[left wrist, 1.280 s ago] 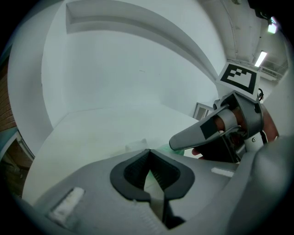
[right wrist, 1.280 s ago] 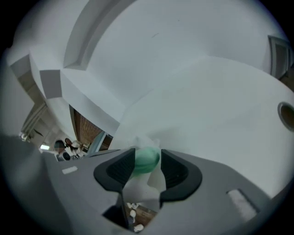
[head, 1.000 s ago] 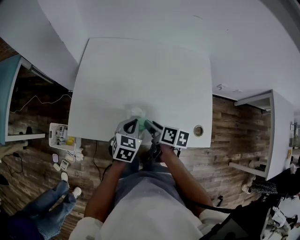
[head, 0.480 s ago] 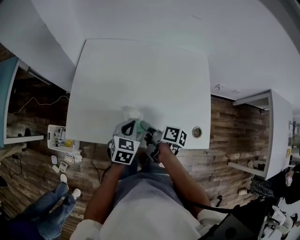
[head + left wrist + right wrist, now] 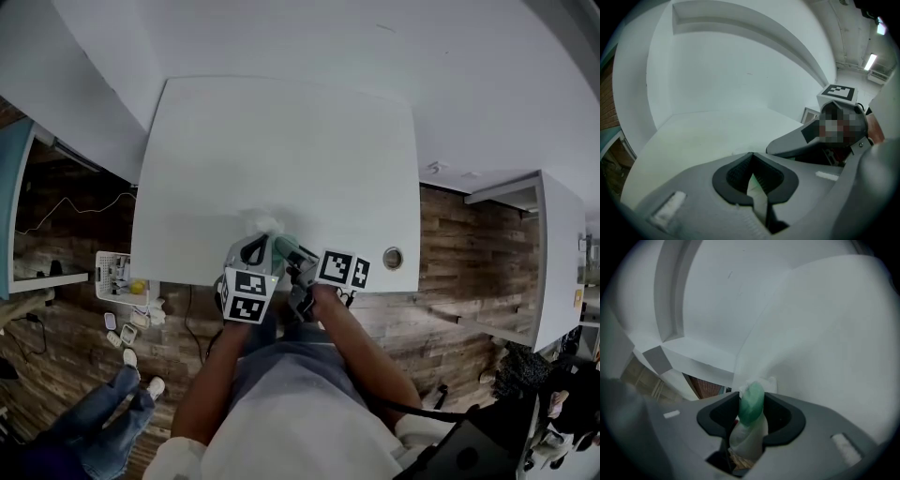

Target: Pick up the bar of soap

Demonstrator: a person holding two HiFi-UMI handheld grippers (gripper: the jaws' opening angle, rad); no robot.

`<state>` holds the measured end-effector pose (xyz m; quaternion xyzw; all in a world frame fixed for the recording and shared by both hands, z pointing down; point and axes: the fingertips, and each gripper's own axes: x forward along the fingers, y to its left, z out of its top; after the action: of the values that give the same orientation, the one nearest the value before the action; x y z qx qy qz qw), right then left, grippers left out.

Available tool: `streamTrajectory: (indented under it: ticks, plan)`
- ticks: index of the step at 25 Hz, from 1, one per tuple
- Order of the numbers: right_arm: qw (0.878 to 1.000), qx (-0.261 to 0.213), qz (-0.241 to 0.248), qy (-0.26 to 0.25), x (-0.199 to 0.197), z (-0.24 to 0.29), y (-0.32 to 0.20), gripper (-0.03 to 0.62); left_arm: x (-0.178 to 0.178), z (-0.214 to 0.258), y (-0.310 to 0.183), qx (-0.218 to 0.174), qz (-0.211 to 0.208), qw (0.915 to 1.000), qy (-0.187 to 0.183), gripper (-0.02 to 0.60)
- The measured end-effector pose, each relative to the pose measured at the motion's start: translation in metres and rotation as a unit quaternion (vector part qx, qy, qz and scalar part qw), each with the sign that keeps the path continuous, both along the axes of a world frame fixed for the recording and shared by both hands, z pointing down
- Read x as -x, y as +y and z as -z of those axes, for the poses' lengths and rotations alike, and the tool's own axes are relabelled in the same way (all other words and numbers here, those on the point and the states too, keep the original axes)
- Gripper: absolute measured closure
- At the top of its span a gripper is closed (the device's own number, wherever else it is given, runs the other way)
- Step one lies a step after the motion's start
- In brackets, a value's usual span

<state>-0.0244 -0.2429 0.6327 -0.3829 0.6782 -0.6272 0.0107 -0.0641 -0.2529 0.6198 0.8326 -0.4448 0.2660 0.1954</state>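
The green bar of soap (image 5: 751,405) stands on edge between my right gripper's (image 5: 752,398) pads, which press on both its sides. Its jaws have just been closing on it. White wrapper (image 5: 749,437) hangs beneath the bar. In the head view the soap (image 5: 289,249) is a small green patch just over the table's front edge, with the right gripper (image 5: 296,254) on it. My left gripper (image 5: 261,247) sits right beside it, shut on a thin pale strip of wrapper (image 5: 753,185). From the left gripper view, the right gripper's grey body (image 5: 801,140) is close on the right.
The white table (image 5: 281,141) stretches away from both grippers, with a round cable hole (image 5: 393,258) near its front right corner. On the wooden floor at left stands a white basket (image 5: 117,270). A person's legs in jeans (image 5: 89,427) are at lower left.
The right gripper has rolled a little and edged towards the left one, with the soap still between its jaws. The left gripper has stayed where it was.
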Motion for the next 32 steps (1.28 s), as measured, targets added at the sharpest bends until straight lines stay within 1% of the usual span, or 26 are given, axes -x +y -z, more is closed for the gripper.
streamTrajectory:
  ticks: [3,7,10,15,19,21,24,32]
  plan:
    - [0.999,-0.041,0.015,0.033,0.001,0.012,-0.004,0.457,-0.001,0.000,0.000,0.001,0.002,1.0000,0.001,0.580]
    - [0.993,-0.076,0.047,0.072,0.005,0.020,-0.007,0.462,0.002,-0.005,0.004,0.010,0.006,0.9999,-0.002,0.581]
    - [0.987,-0.099,0.072,0.101,0.012,0.023,-0.011,0.462,0.004,-0.012,0.007,0.018,0.009,0.9998,-0.003,0.580]
    - [0.971,-0.140,0.111,0.156,0.023,0.024,-0.012,0.462,0.007,-0.013,0.010,0.025,0.012,0.9996,0.000,0.580]
    - [0.954,-0.174,0.139,0.200,0.028,0.025,-0.012,0.459,0.009,-0.007,0.008,0.020,0.019,0.9996,0.005,0.580]
    - [0.947,-0.186,0.144,0.219,0.029,0.024,-0.011,0.459,0.009,-0.006,0.007,0.017,0.022,0.9996,0.010,0.580]
    - [0.945,-0.191,0.141,0.225,0.030,0.025,-0.009,0.459,0.011,-0.005,0.006,0.007,0.023,0.9995,0.019,0.578]
    - [0.945,-0.202,0.138,0.217,0.028,0.035,-0.006,0.459,0.015,0.006,0.007,0.002,0.032,0.9992,0.024,0.578]
